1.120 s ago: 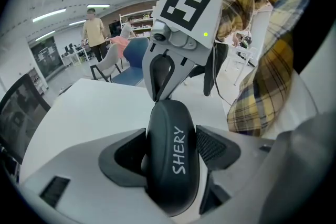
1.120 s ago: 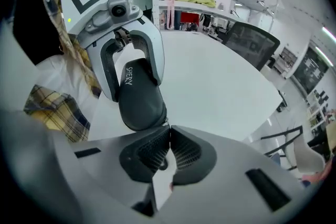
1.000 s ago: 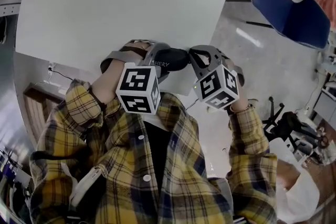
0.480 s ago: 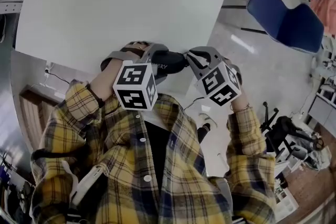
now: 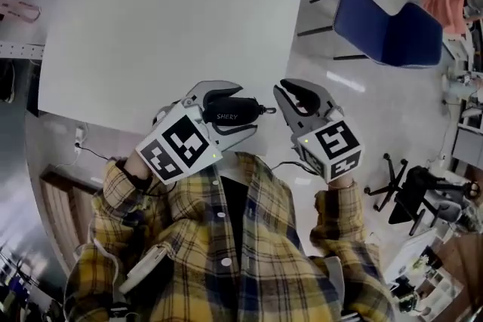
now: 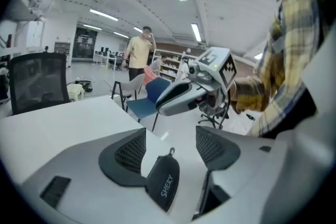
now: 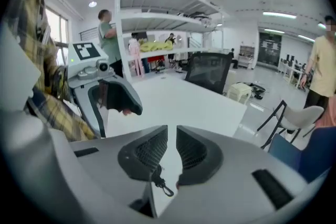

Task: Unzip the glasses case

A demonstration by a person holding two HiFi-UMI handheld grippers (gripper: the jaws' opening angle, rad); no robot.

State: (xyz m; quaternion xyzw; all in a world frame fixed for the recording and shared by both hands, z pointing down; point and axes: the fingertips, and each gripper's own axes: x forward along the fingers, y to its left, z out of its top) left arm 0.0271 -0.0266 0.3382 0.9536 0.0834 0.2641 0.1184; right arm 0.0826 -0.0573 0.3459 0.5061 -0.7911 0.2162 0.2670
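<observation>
Black oblong zip glasses case (image 5: 229, 111) | clamped mid-air in left tool (image 5: 243, 111), off white worktop (image 5: 166, 26) edge | long axis, zip pull (image 5: 265, 110) point at right tool (image 5: 287, 106) | right tool nearly pressed together, just apart

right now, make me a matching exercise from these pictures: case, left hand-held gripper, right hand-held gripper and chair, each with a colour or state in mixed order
Things:
1. case
2. left hand-held gripper
3. right hand-held gripper
4. chair

Colours or states:
A. blue
B. jaws drawn close, off the case
C. black, with white lettering
D. clamped on the case

Pairs: 1-C, 2-D, 3-B, 4-A
</observation>
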